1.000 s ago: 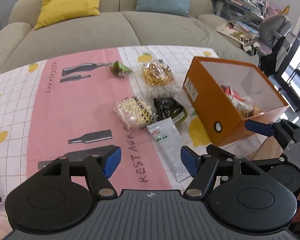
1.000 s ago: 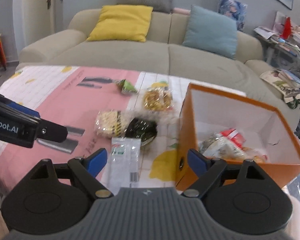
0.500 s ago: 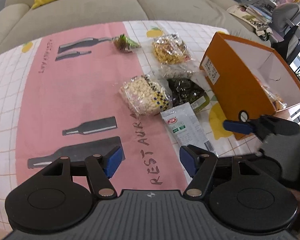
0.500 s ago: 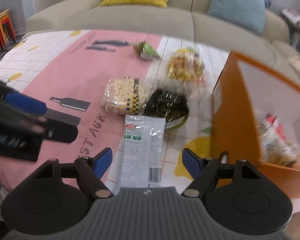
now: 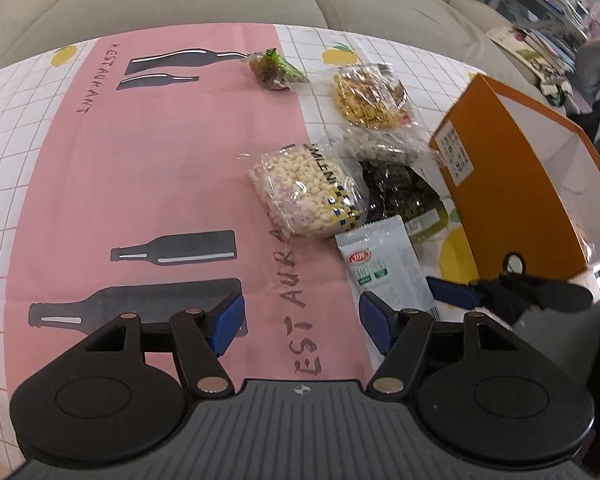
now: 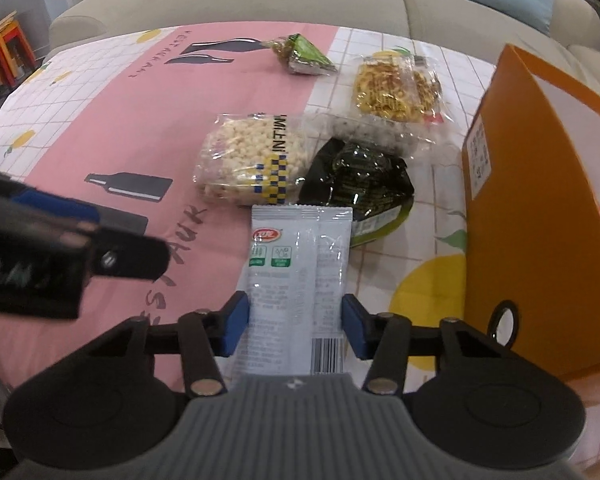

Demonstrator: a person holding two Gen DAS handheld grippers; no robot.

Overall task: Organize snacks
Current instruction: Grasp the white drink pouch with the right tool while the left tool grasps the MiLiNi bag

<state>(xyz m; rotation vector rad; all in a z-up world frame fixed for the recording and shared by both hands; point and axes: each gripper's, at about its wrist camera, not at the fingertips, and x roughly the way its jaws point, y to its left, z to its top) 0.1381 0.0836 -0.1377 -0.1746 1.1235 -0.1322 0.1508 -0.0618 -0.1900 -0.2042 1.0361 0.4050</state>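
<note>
Snacks lie on the surface (image 5: 148, 184) beside an orange box (image 6: 512, 216); its contents are barely visible. Right gripper (image 6: 295, 320) fingers straddle a white packet (image 6: 298, 264), gripping nothing. Left gripper (image 5: 301, 322) fingers open wide, empty.

Orange box (image 6: 540, 208), pink-and-white checked tablecloth (image 6: 112, 112), pale grey sachet (image 6: 296, 272).

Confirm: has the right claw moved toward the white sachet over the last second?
Yes. The right claw has come down and forward: its blue fingers now straddle the white sachet, and the orange box sits nearer on its right.
</note>
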